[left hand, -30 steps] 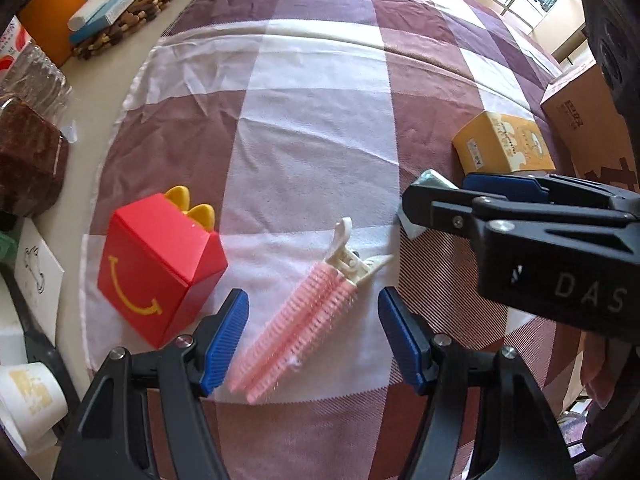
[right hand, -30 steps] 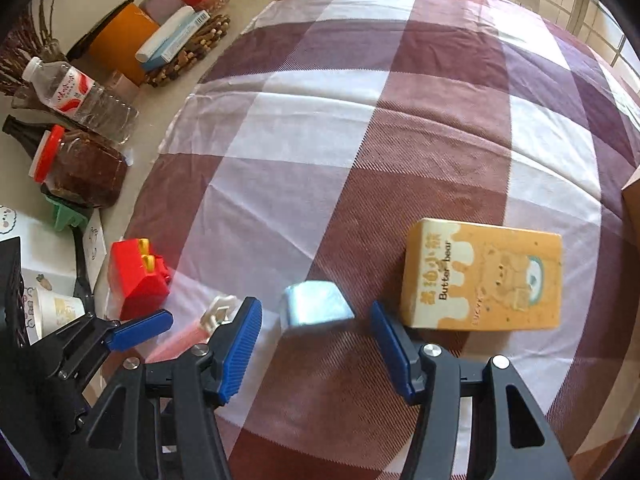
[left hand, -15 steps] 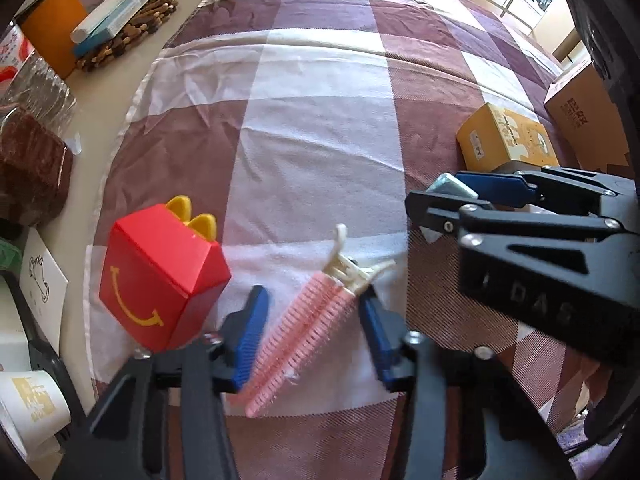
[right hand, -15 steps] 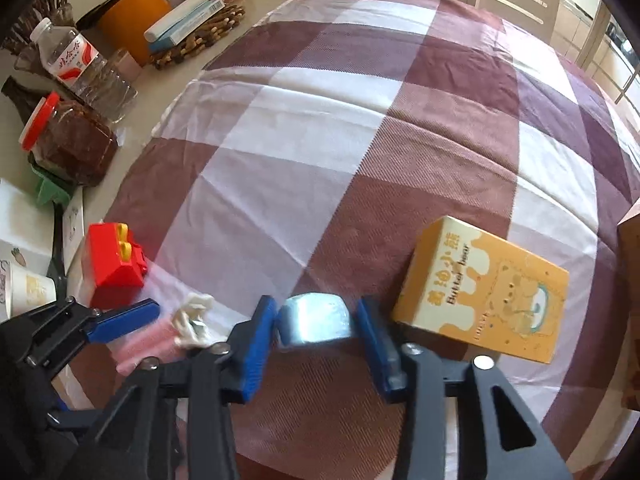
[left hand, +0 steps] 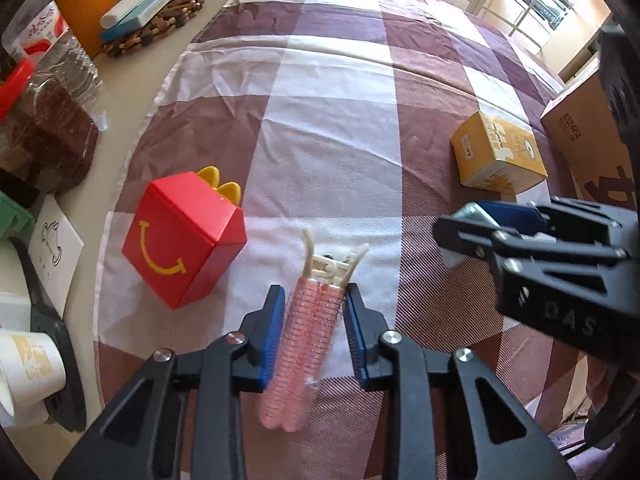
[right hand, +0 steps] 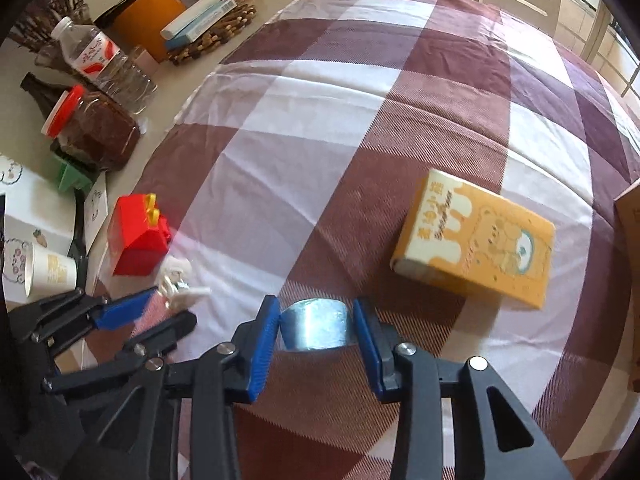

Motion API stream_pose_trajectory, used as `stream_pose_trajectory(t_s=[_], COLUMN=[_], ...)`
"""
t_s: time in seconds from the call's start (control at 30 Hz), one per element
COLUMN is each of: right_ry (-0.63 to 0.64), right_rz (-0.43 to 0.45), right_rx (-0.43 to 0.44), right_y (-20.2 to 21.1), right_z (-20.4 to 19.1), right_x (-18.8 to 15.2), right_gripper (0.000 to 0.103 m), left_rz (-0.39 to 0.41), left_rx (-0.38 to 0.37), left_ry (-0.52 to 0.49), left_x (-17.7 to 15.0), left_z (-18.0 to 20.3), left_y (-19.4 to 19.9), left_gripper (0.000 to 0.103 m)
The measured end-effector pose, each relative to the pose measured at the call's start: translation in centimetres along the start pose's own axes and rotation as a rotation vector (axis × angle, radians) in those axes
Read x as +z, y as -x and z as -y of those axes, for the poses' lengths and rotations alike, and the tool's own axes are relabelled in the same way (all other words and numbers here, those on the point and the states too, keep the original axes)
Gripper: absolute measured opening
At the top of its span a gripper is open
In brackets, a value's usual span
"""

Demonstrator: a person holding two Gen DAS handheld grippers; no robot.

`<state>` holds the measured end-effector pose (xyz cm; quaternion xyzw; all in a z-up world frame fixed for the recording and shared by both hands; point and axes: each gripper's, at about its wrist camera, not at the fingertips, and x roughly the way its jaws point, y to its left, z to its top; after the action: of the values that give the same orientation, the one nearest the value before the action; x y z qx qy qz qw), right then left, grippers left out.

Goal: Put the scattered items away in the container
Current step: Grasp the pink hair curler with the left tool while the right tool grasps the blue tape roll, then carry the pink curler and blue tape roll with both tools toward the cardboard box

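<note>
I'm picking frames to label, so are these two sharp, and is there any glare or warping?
Left wrist view: crisp, the checked cloth bulges from fisheye, windows top right blown out. Right wrist view: mildly motion-smeared on the yellow box and the red box; dark vignette at corners.

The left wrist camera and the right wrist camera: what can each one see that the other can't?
Only the left wrist view shows the whole pink hair roller clamped in the left gripper. Only the right wrist view shows the whole silver tape roll clamped in the right gripper. Both show the red toy box, the yellow box and the checked cloth.
</note>
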<state>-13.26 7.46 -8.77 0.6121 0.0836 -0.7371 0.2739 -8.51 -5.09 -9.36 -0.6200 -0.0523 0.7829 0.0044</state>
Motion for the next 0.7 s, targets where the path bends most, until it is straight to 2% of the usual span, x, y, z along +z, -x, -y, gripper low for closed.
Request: stream_pose_trajectory(t_s=[0.5, 0.7], right_ry=[-0.037, -0.059], right_rz=[0.048, 0.087], right_rx=[-0.004, 0.008], right_y=[4.3, 6.8], right_z=[0.7, 0.8], right_x=[-2.9, -3.9], right_gripper=[0.039, 0.039], left_rz=[0.022, 0.05], left_rx=[-0.01, -0.035], left_ry=[0.015, 0.017], left_x=[-1.6, -1.7], left_z=[-0.2, 0.1], left_y=[1.8, 3.9], left_gripper=[0.028, 0.028])
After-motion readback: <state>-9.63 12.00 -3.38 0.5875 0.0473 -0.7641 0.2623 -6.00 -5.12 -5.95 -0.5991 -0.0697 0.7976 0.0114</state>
